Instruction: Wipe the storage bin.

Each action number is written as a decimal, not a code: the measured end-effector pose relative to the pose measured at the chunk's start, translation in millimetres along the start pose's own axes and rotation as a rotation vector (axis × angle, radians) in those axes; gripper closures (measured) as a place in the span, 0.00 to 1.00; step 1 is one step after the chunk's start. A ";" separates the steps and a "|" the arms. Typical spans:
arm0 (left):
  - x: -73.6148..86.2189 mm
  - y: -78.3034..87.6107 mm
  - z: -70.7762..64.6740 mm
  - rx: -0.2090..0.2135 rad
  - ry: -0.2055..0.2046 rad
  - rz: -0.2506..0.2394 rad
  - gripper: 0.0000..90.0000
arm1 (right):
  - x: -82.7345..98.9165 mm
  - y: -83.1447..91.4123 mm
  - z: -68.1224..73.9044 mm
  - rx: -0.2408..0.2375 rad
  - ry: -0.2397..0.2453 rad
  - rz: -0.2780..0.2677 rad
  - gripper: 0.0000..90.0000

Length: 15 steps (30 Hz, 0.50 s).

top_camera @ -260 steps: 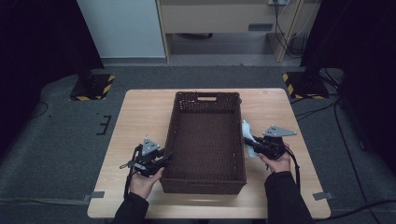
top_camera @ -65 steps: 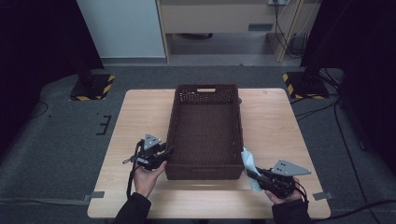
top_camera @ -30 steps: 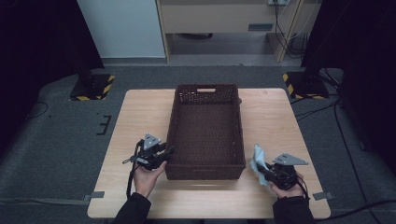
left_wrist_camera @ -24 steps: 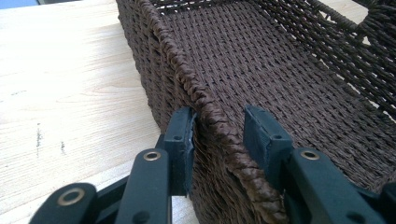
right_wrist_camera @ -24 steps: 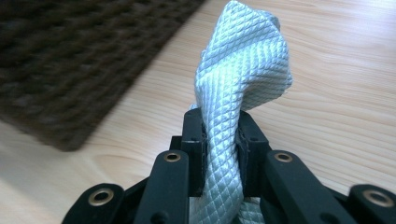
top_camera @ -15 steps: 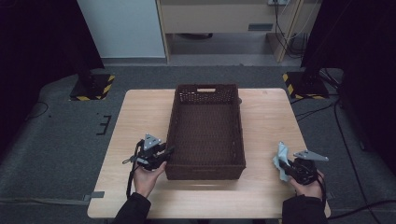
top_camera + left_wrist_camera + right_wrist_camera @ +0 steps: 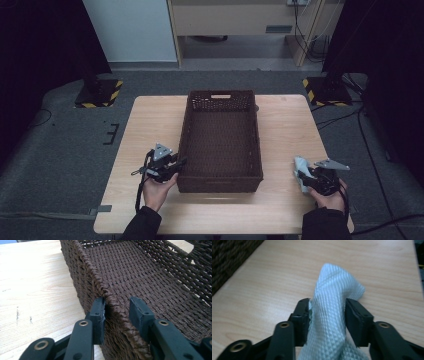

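1. Cloth (image 7: 334, 312), pale waffle weave: rests near the table's (image 7: 150, 125) right front corner, between my right gripper's (image 7: 327, 315) just-opening jaws, apparently being released.
2. Basket (image 7: 220, 140), table centre: my left gripper (image 7: 116, 315) straddles its rim, jaws closing, pads not clamped.

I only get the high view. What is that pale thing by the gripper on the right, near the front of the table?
Observer: A pale blue-white waffle-weave cloth. In the right gripper view it stands bunched up between the jaws of the right gripper, which have just been opening.
Operator: And the other gripper, has it grabbed the basket?
Observer: Not fully. In the left gripper view the left gripper straddles the side rim of the dark brown woven wicker basket. Its jaws have just been closing: the outer one lies against the wall, while the inner one is apart from the rim.
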State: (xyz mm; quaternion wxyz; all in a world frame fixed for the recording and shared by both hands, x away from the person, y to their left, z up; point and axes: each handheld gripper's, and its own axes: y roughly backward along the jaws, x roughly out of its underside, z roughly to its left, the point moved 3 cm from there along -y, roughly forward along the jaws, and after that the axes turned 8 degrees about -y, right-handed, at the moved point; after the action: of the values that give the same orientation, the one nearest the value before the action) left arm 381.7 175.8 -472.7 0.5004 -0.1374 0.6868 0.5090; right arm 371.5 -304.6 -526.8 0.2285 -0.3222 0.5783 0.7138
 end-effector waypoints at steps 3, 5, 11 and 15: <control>-0.1 0.1 -0.3 0.000 -0.001 -0.002 0.74 | -5.0 5.2 0.0 0.003 -0.016 -0.057 0.55; -0.5 0.3 -1.1 -0.005 -0.010 -0.002 0.75 | -8.6 7.8 0.8 -0.003 -0.012 -0.079 0.54; -1.3 0.1 -1.6 -0.006 -0.013 -0.004 0.76 | -17.5 15.3 9.8 -0.027 0.014 -0.118 0.52; -1.4 0.3 -1.8 -0.007 -0.016 0.000 0.76 | -26.8 20.3 19.0 -0.055 0.022 -0.147 0.51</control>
State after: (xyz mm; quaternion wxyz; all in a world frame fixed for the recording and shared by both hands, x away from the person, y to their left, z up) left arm 381.1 174.0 -471.3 0.5052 -0.1349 0.6812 0.5124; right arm 372.0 -289.5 -491.2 0.2647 -0.3779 0.5356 0.7073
